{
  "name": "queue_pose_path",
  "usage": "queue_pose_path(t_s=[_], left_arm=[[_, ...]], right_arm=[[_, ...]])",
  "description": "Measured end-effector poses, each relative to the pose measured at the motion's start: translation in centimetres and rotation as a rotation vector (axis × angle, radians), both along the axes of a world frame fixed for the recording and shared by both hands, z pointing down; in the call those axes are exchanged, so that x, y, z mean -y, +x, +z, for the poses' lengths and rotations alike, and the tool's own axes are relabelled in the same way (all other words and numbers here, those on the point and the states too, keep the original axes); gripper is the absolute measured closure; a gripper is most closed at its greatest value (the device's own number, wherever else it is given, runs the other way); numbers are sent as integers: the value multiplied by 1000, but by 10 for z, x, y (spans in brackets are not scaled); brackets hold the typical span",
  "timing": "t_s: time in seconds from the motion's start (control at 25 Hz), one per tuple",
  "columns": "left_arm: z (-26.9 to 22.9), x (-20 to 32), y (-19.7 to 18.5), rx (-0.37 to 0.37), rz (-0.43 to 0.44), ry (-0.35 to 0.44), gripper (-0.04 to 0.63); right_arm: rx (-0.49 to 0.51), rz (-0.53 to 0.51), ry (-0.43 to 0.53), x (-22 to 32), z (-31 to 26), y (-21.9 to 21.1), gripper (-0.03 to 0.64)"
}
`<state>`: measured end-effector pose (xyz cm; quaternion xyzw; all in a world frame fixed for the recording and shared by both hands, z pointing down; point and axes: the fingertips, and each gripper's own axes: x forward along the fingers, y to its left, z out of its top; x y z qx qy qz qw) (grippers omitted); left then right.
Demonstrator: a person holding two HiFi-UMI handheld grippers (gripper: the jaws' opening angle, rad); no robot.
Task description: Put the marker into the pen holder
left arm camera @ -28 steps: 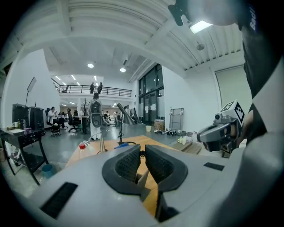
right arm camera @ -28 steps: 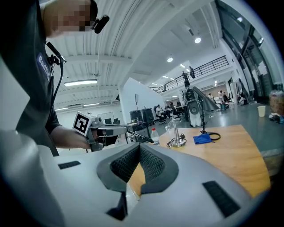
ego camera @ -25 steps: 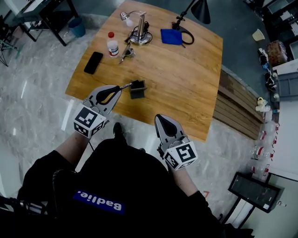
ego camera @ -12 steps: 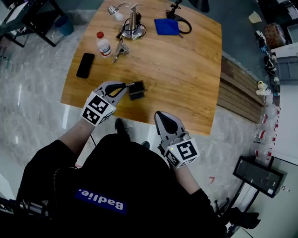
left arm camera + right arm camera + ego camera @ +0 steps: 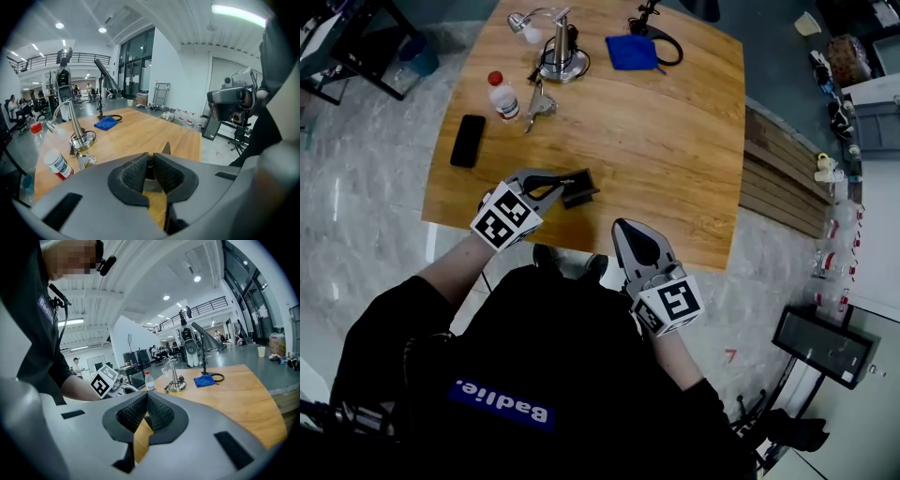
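The phone (image 5: 468,141) lies at about nine o'clock on the wooden table (image 5: 675,141), close to the left edge. A small bottle (image 5: 500,96) with a red cap stands at ten o'clock. A desk lamp (image 5: 558,54) sits at eleven, with a blue cloth (image 5: 633,52) just right of it near twelve.

Nearer the person, at about seven o'clock on the table, the left gripper (image 5: 555,185) is held low over the wood, pointing toward three o'clock. Its jaws are clenched on the marker (image 5: 563,177), a thin dark stick pinched between the ribbed pads. The marker sticks out past the tips toward the dark pen holder (image 5: 579,187), which stands on the table just beside the gripper at its three o'clock. The marker's far end reaches the holder's left side. I can't tell whether it has gone inside.

At the holder's five o'clock, well apart from it, the right gripper (image 5: 624,227) hangs over the table's near edge, pointing toward twelve. Its jaws are pressed together with nothing between them.
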<state>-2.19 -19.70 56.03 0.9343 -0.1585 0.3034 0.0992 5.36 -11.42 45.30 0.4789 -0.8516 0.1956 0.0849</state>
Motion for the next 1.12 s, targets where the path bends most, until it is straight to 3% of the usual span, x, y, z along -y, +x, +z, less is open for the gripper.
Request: queue_pose_path(t_s=[0.2,0.36,0.68,1.12], left_arm=[[12,-1,7,18,-16,-55,552],[26,2,9,11,-72,-132,552],[48,6,7,-28,-175,-210,552],[63,6,-3,-101,-277,-259,551]], right_arm=[[7,-34,26,5,-4,12,611],[4,-60,26,7,-6,22,611],[2,-102,13,6,-4,37,611],[-4,-143,-1,3,-2,35,611]])
